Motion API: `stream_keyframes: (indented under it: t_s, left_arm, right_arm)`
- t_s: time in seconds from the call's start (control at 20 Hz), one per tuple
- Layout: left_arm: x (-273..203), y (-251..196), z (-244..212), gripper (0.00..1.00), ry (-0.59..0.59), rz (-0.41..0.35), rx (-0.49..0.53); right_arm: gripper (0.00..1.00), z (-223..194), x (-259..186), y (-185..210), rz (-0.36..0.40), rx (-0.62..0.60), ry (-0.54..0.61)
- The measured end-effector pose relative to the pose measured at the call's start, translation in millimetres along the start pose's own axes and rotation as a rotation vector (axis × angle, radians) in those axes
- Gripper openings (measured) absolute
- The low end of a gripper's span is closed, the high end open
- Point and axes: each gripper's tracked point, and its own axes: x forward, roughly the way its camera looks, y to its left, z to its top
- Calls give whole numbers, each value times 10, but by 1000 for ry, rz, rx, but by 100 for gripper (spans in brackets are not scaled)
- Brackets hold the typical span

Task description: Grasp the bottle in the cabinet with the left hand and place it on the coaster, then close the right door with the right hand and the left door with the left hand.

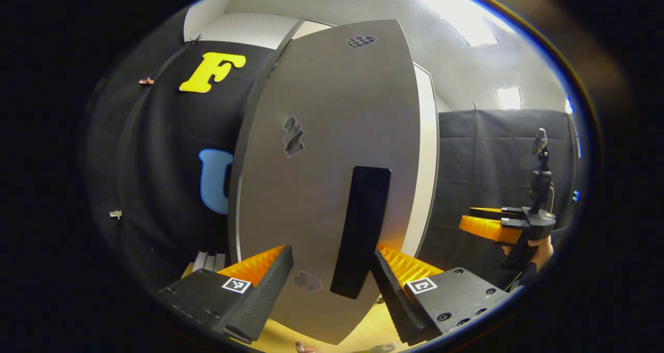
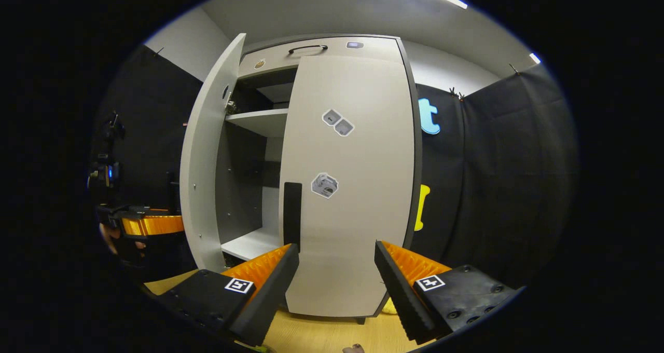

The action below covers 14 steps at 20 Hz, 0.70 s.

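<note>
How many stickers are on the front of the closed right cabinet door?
2: a double sticker on the upper part of the right door, and a single sticker lower, near the black handle.

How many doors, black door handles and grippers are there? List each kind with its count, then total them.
Cabinet doors: 2, the left door open, the right door closed
Black door handles: 2, the left handle and the right handle
Grippers: 2, the left gripper and the right gripper, both open
Total: 6
</note>
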Motion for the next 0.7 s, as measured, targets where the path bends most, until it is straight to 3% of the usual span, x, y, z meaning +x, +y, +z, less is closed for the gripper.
stream_keyframes:
  t_s: [0.4, 0.45, 0.5, 0.7]
  left_arm:
    - [476, -213, -40, 94, 2, -7, 47]
    - [530, -208, -41, 89, 3, -6, 43]
    - [572, -205, -50, 93, 5, -4, 39]
    - [686, -225, -19, 93, 5, 15, 100]
  right_arm:
    - [98, -23, -143, -71, -27, 44, 31]
    - [98, -14, -166, -58, -26, 48, 31]
    - [98, -7, -194, -41, -26, 49, 30]
    - [98, 41, -286, 79, -21, 51, 26]
